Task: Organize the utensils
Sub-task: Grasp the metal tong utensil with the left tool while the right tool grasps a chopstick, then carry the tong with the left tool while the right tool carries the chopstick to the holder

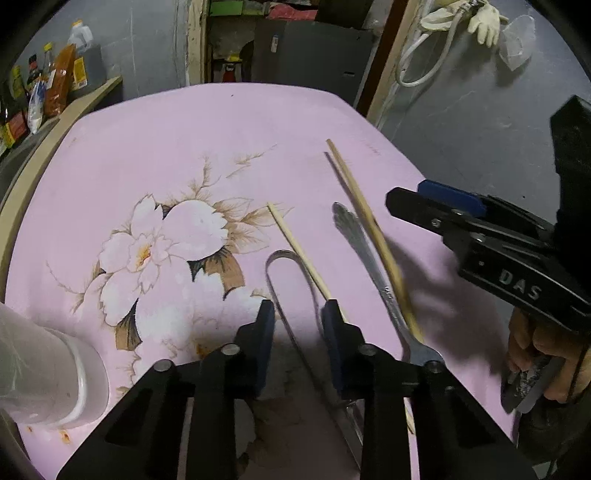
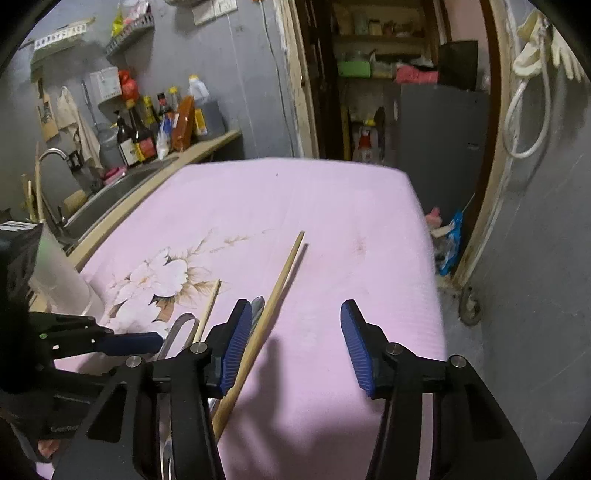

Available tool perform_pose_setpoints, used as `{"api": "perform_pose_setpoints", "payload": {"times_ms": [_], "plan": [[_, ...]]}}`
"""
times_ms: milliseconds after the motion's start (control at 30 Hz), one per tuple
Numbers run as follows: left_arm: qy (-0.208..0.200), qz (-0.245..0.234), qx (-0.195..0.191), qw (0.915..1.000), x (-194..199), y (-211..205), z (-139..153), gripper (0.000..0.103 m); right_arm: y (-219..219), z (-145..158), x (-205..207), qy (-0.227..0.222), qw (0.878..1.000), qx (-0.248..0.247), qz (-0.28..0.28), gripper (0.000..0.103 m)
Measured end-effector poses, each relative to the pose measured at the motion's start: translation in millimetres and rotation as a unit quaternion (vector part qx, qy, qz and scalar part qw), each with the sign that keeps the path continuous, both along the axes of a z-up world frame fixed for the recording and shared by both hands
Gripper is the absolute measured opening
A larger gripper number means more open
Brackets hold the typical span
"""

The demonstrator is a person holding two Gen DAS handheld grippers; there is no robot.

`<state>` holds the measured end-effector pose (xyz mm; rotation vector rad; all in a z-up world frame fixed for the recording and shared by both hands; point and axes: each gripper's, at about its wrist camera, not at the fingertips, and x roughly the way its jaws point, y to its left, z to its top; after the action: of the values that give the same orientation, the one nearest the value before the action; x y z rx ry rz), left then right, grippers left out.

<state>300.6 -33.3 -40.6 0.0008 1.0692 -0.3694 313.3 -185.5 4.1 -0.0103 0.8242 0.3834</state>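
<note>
Fork point(image 1: 373, 266) tines hide beneath left claw point(image 1: 298, 317).

A pink flowered cloth point(image 2: 332, 221) covers the worktop. Sauce bottles point(image 2: 147, 129) stand on a shelf at upper left, above a sink point(image 2: 110, 192) with a faucet point(image 2: 51, 155). A white hose point(image 2: 532, 122) and gloves point(image 1: 484, 22) hang at upper right.

Two pale matt wooden chopsticks point(image 1: 369, 236) and a glossy silver metal fork point(image 1: 373, 273) are lying on the smooth pink floral plastic-looking worktop point(image 1: 221, 147).
</note>
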Motion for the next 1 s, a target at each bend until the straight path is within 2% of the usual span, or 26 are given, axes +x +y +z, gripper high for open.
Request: {"api": "perform_pose_setpoints", "payload": {"times_ms": [233,400,467,533,633,833,1000], "plan": [[0.018,0.003,0.002,0.9998,10.0,3.3,1.2,0.022,8.4,-16.3,37.0,0.066,0.998,0.011,-0.007,0.034],[0.031,-0.005,0.016,0.9994,13.9,-9.0,3.4,0.023,18.0,-20.4,54.4,0.082,0.997,-0.006,-0.009,0.032],[0.035,-0.006,0.016,0.9992,16.9,-9.6,4.3,0.022,22.8,-21.9,56.8,0.087,0.996,-0.018,-0.010,0.025],[0.034,-0.003,0.017,0.9993,18.3,-10.0,5.2,0.021,21.4,-21.2,58.6,0.093,0.995,-0.013,-0.013,0.012],[0.011,-0.001,0.022,0.9997,15.1,-13.0,6.8,0.018,13.0,-18.5,58.1,0.101,0.994,0.025,-0.018,0.009],[-0.043,0.007,-0.005,0.9990,-7.2,-6.7,12.8,0.017,3.6,3.1,26.3,0.047,0.996,0.072,-0.007,0.005],[-0.120,0.016,-0.023,0.9924,-33.6,1.5,30.4,0.017,5.1,33.6,-18.2,-0.052,0.995,0.084,0.012,0.004]]}}
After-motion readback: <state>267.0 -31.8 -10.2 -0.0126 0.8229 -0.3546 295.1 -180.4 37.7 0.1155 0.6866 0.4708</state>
